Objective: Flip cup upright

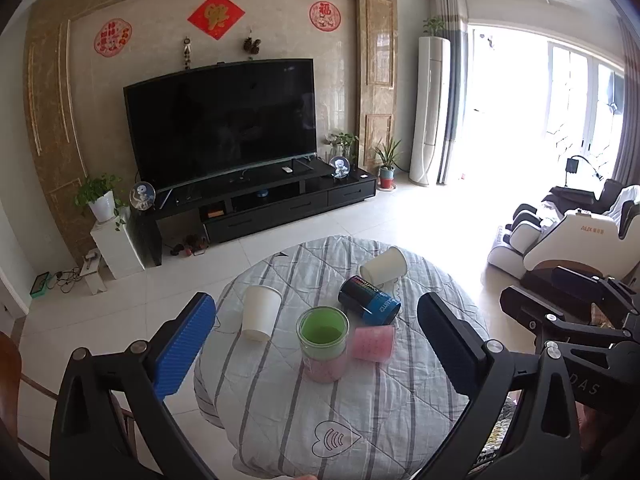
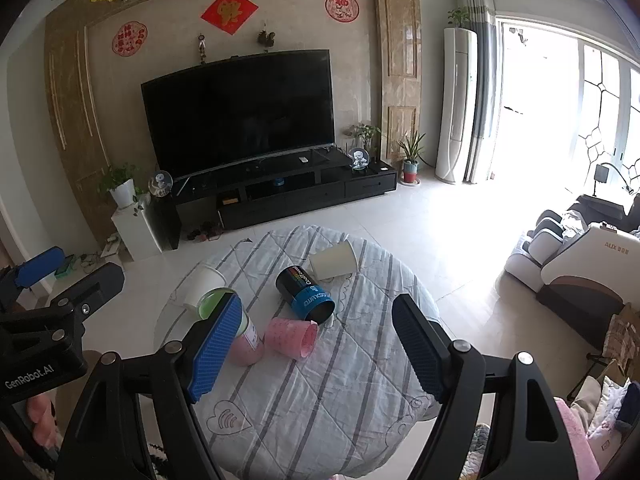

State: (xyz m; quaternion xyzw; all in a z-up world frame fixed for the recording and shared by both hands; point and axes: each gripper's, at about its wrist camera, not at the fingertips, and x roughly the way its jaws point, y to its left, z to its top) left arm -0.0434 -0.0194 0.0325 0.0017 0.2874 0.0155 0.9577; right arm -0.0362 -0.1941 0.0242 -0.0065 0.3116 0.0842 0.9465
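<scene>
A round table under a striped quilted cloth (image 1: pixel 360 420) (image 2: pixel 340 400) holds several cups. A pink cup (image 1: pixel 374 342) (image 2: pixel 290 336) lies on its side. A black and blue cup (image 1: pixel 370 298) (image 2: pixel 306 294) lies on its side behind it. A white paper cup (image 1: pixel 384 266) (image 2: pixel 334 262) lies tipped at the far edge. Another white paper cup (image 1: pixel 260 312) (image 2: pixel 204 284) stands upright at the left. A green-and-pink glass jar (image 1: pixel 323 344) (image 2: pixel 236 330) stands upright. My left gripper (image 1: pixel 316 344) is open above the near table, empty. My right gripper (image 2: pixel 316 348) is open and empty, framing the pink cup.
A black TV stand with a large TV (image 1: pixel 224 120) is across the tiled floor. A massage chair (image 1: pixel 560 240) stands at the right. The right gripper shows at the right of the left wrist view (image 1: pixel 568 312); the left gripper shows at the left of the right wrist view (image 2: pixel 52 292).
</scene>
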